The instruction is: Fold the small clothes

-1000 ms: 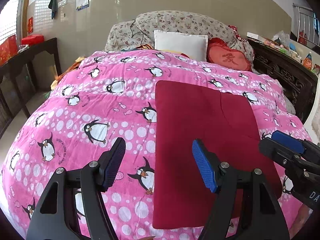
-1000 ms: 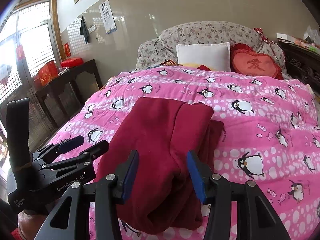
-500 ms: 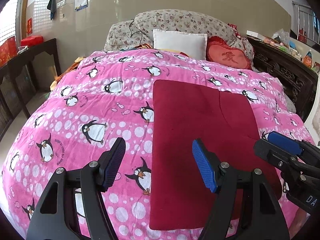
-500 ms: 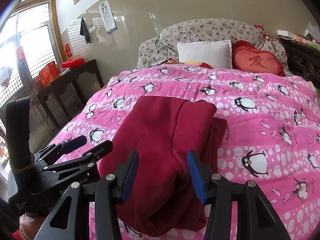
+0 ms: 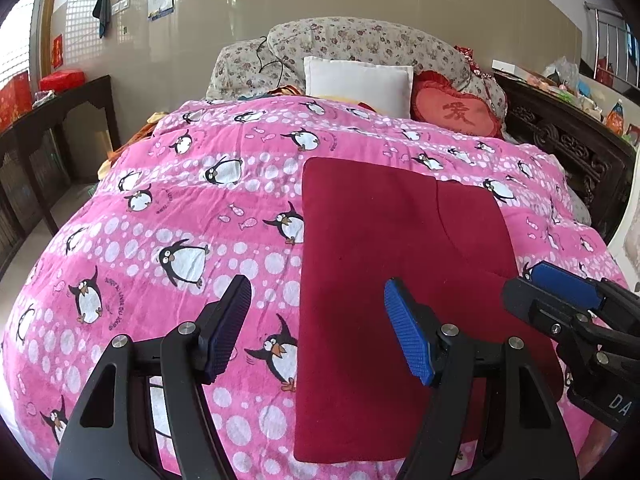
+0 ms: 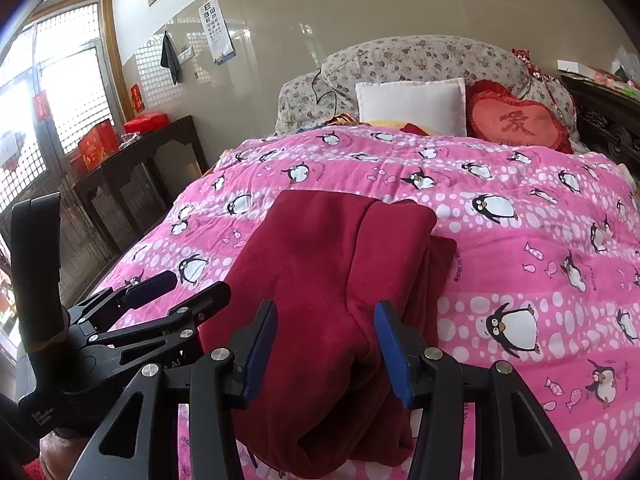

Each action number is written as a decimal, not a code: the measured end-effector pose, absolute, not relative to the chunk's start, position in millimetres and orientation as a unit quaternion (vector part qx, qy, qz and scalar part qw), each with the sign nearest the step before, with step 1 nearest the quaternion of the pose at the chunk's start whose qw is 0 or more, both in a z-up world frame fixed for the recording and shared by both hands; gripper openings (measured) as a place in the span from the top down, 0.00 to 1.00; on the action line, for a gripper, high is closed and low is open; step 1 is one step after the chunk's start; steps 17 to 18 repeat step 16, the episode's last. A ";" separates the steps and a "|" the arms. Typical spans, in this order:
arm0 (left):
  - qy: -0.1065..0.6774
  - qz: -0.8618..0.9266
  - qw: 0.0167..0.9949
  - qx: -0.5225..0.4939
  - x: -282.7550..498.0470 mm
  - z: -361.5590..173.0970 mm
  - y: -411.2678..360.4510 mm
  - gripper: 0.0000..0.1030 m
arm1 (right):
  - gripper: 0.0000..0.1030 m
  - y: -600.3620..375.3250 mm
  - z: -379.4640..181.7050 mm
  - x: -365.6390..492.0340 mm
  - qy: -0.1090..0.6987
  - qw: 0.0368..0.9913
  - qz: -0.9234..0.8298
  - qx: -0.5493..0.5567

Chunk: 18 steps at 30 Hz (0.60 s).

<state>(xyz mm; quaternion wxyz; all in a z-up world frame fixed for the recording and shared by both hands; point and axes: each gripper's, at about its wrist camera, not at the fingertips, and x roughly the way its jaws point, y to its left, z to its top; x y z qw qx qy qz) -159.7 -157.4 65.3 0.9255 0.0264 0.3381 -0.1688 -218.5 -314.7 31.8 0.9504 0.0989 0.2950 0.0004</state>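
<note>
Red garment (image 5: 392, 248) lies flat beneath both half-open, empty tongs (image 5: 316, 328) (image 6: 326, 350).

The quilt (image 5: 208, 216) is hot pink, strewn with white dots, small fish and black-and-white penguins; on it, right of centre in the frame, lies a plain dark red garment (image 5: 384, 248). At the top, the big pillows (image 5: 360, 42) are grey-beige with small dark flowers; the square cushion (image 5: 358, 80) is plain white; the heart cushion (image 5: 456, 114) is red with a darker red character. Both grippers, left gripper (image 5: 316, 330) and right gripper (image 6: 326, 350), are black with blue pads.
</note>
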 end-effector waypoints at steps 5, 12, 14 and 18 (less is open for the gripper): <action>0.335 -0.167 0.927 0.031 -161.3 65.5 -158.5 0.32 | 0.53 -315.0 30.3 -218.5 0.296 0.950 0.000 0.102; 0.318 -0.183 0.930 0.027 -164.6 68.0 -156.4 0.33 | 0.53 -313.9 32.4 -221.1 0.294 0.950 0.002 0.105; 0.318 -0.183 0.930 0.028 -164.6 69.1 -156.4 0.33 | 0.53 -314.0 33.5 -221.8 0.294 0.950 0.002 0.104; 0.319 -0.179 0.930 0.035 -164.7 70.4 -155.8 0.33 | 0.53 -315.1 34.5 -222.7 0.293 0.950 0.001 0.105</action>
